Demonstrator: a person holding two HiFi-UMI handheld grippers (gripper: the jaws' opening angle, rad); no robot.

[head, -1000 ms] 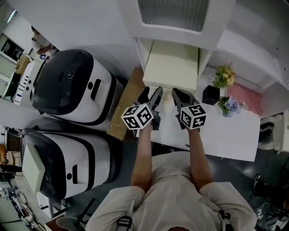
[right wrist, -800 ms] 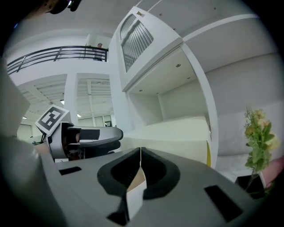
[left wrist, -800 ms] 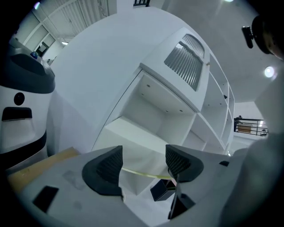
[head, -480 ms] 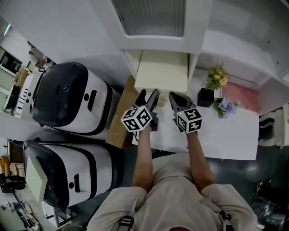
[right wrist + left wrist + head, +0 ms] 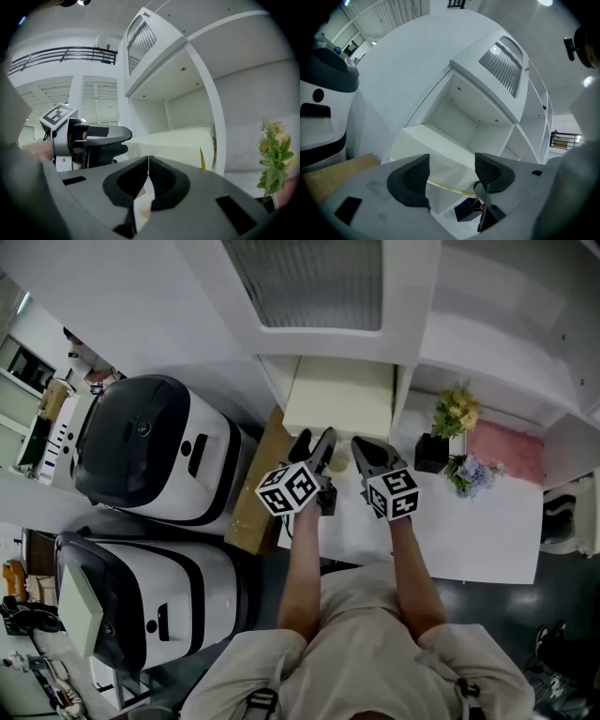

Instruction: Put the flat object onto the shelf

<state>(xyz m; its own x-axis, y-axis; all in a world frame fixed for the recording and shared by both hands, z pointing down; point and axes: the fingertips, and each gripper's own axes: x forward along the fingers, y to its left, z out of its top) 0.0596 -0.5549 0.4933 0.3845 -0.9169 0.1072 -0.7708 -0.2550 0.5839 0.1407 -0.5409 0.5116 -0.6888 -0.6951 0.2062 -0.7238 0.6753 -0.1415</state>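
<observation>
The shelf and the table are white, and the flat slab lying in the shelf is pale cream. At nine o'clock from the slab stand two machines in white with black tops and black stripes, beside a brown wooden board. The left hand-held gripper and the right hand-held gripper are grey with black jaw pads, each with a cube patterned in black-and-white squares; at three o'clock from them are yellow flowers, a black pot, blue-lilac flowers and a pink mat.
</observation>
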